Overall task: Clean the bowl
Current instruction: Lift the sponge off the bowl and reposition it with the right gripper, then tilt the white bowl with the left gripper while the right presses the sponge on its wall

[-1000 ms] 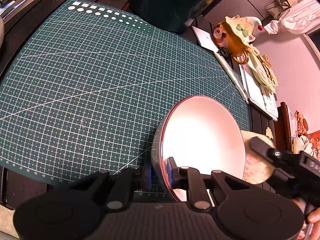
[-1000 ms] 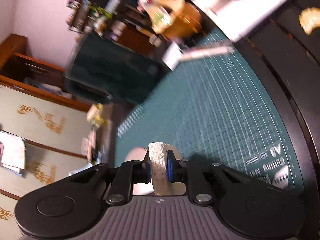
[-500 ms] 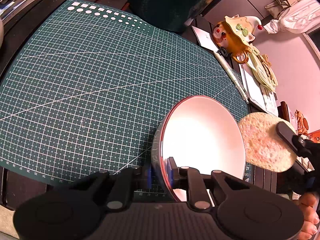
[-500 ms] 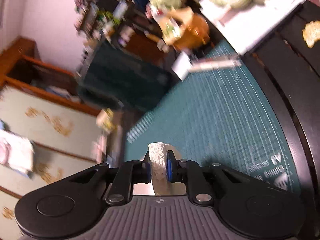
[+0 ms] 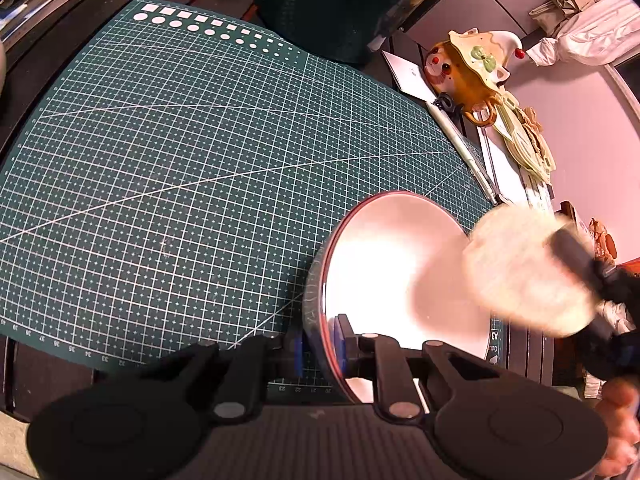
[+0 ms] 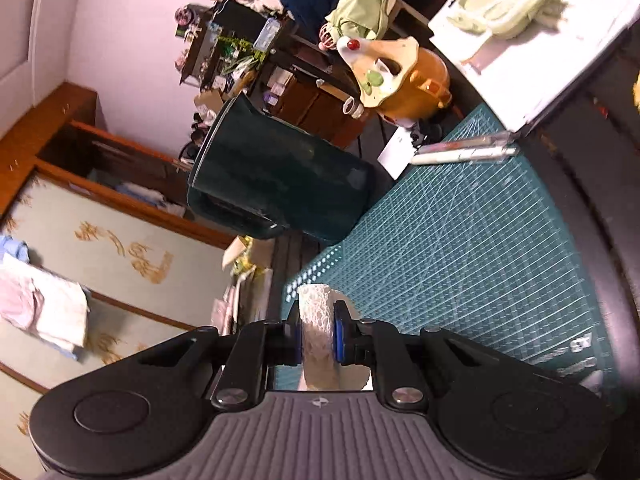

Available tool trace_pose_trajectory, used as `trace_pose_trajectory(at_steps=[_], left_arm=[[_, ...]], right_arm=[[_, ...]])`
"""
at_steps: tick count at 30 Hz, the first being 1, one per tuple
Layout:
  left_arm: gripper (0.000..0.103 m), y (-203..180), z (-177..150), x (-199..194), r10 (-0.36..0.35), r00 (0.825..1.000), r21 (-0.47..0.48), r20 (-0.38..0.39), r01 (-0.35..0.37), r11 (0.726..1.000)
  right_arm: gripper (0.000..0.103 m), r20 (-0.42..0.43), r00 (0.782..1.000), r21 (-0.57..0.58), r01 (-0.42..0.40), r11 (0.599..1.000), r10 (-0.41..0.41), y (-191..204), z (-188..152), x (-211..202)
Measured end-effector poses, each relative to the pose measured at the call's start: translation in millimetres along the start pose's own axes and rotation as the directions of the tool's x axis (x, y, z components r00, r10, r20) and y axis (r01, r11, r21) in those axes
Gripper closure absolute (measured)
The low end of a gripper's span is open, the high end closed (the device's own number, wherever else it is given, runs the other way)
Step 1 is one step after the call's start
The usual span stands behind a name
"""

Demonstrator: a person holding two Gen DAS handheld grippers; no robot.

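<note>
Left gripper (image 5: 320, 346) pinches the bowl (image 5: 400, 280) by its rim, tilted over the mat's (image 5: 180, 160) near corner. Right gripper (image 6: 316, 332) clamps the sponge (image 6: 316, 320), blurred at the bowl's right edge.

Wide open stretch of green mat (image 5: 180, 152) left of and beyond the bowl (image 5: 400, 280), nothing standing on it. Far edge walled by a tall dark jug (image 6: 276, 188), touching or just past the mat's rim. Far right corner crowded: clown pot (image 5: 468, 72), pen (image 5: 460, 148) along the mat's edge, white tray (image 6: 532, 52) with pale green clutter behind. Right of the bowl, blocked by the sponge (image 5: 524, 272) and the right gripper (image 6: 316, 334) clamped on it, blurred. Near edge taken up by the left gripper (image 5: 320, 344), pinching the bowl's rim.
</note>
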State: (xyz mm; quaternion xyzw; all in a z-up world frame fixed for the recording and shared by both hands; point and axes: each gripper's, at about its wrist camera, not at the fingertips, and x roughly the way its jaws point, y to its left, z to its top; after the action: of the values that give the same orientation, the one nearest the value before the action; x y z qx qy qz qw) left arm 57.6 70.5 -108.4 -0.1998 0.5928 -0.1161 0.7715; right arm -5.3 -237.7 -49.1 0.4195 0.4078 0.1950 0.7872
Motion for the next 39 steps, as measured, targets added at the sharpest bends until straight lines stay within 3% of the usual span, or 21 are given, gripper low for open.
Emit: trace_pose_trajectory(at_steps=[2,7,9,13,18,23,28,33,39], left_arm=[[0.087,1.8,-5.1,-1.9,-0.001,1.0,0.0,0.001,0.001,1.0],[0.087,2.8,-7.9,-3.1,-0.001,1.0,0.0,0.001,0.001,1.0],[0.087,2.7,-9.4,-3.6,0.001,1.0,0.0,0.002,-0.001,1.0],[0.087,2.2,-11.4,-3.4,-0.001,1.0,-0.005,0.002,0.001,1.0],[0.09,3.8,-11.3,-4.3,-0.002,1.0,-0.028,0.011,0.002,1.0],[0.09,6.7,-1.5,-6.0,-0.009,0.998,-0.043,0.064,0.011,0.999],[0.089,1.3,3.8,-12.7,-0.025,0.998,-0.019,0.065,0.026,0.999],[0.089,-1.4,4.9,-8.0,-0.006,1.0,-0.025,0.013,0.006,1.0],[0.088,-3.1,3.3,-7.2,0.002,1.0,-0.025,-0.003,-0.002,1.0]], right_arm=[[0.09,0.016,0.999,0.001,0.03,1.0,-0.03,-3.2,-0.7,-2.7],[0.09,0.124,0.992,-0.018,0.006,1.0,-0.003,0.6,10.5,-32.8],[0.09,0.154,0.986,-0.085,0.072,0.994,-0.058,5.8,10.9,-40.0],[0.09,0.086,0.989,-0.115,0.126,0.985,-0.116,2.7,3.1,-17.3],[0.089,0.001,0.995,-0.161,0.095,0.982,-0.096,5.1,-7.8,5.4],[0.089,-0.091,0.994,-0.14,0.052,0.989,-0.065,-1.3,-15.2,-0.9],[0.09,-0.057,0.993,-0.127,0.097,0.987,-0.105,-7.4,-13.1,-10.5],[0.09,0.007,0.996,-0.127,0.093,0.988,-0.093,-3.9,-6.1,-4.3],[0.09,0.009,0.997,-0.184,0.082,0.98,-0.081,3.1,-9.2,12.6]])
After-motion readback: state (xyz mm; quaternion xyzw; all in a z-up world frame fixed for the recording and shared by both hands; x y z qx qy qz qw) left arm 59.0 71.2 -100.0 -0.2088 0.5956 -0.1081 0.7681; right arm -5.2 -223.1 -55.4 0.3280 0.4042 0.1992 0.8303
